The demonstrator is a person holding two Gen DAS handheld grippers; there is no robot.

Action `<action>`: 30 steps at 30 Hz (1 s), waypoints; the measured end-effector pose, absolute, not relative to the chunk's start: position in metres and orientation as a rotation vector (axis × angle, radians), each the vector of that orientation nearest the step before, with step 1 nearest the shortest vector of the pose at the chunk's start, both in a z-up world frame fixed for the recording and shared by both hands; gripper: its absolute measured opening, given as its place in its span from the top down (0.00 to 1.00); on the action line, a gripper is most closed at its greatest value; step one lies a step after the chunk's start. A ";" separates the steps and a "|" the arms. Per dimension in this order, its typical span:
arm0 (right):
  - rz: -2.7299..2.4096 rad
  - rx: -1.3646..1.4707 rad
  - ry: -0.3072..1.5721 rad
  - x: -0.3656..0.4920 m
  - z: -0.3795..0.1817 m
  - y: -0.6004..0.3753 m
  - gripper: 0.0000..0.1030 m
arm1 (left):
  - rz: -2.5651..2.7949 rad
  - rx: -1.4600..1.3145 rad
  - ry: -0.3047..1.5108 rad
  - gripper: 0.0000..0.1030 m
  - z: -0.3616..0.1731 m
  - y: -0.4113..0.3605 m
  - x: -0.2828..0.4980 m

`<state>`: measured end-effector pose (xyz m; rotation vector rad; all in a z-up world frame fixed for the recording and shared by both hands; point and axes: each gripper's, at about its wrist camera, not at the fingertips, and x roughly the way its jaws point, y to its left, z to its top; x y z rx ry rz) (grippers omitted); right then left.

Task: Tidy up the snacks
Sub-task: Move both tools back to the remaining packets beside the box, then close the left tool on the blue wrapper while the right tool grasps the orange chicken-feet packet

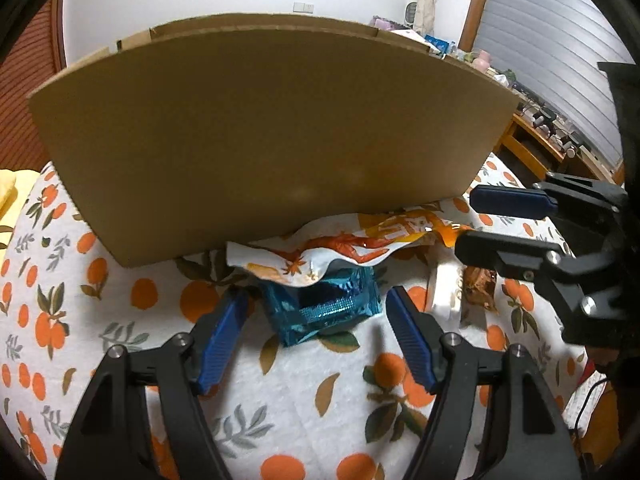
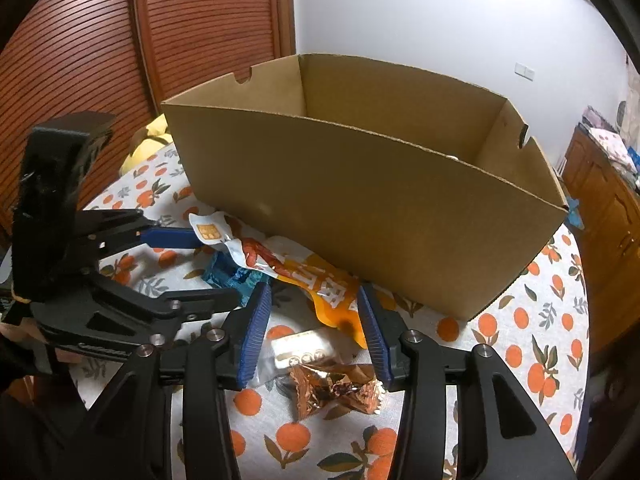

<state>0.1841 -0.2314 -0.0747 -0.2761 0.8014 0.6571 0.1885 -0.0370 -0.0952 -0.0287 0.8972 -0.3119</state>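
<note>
An open cardboard box (image 1: 272, 140) (image 2: 360, 208) stands on a table with an orange-print cloth (image 1: 120, 300) (image 2: 532, 320). In front of it lies a white-and-orange snack packet (image 1: 340, 248) (image 2: 296, 268), partly over a shiny blue packet (image 1: 320, 312) (image 2: 230, 274). My left gripper (image 1: 318, 338) (image 2: 208, 268) is open, its fingers on either side of the blue packet without pressing it. My right gripper (image 2: 316, 340) (image 1: 480, 226) is open just above a small white packet (image 2: 304, 350) (image 1: 444, 292) and a copper foil wrapper (image 2: 336, 390) (image 1: 480, 284).
A yellow object (image 1: 8, 196) (image 2: 148, 144) lies at the table's left edge behind the box. A slatted wooden door (image 2: 80, 60) is at the left. A wooden cabinet (image 2: 608, 208) with clutter stands at the right. The round table's edge curves close on the right.
</note>
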 end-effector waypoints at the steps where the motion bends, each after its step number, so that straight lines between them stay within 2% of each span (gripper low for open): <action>1: 0.661 -0.277 0.806 0.185 -0.076 -0.231 0.55 | -0.309 -0.031 0.901 0.30 -0.096 -0.038 0.191; 8: 0.689 -0.284 0.859 0.198 -0.087 -0.223 0.55 | -0.278 0.001 0.899 0.31 -0.101 -0.049 0.197; 11: 0.682 -0.301 0.873 0.205 -0.093 -0.220 0.55 | -0.270 0.011 0.902 0.43 -0.101 -0.048 0.199; 13: 0.676 -0.315 0.882 0.209 -0.096 -0.217 0.55 | -0.285 -0.003 0.903 0.55 -0.100 -0.046 0.198; 16: 0.670 -0.341 0.891 0.214 -0.101 -0.213 0.55 | -0.302 -0.013 0.907 0.62 -0.099 -0.042 0.194; 30: 0.664 -0.493 0.897 0.219 -0.118 -0.183 0.55 | -0.331 -0.052 0.909 0.65 -0.103 -0.025 0.186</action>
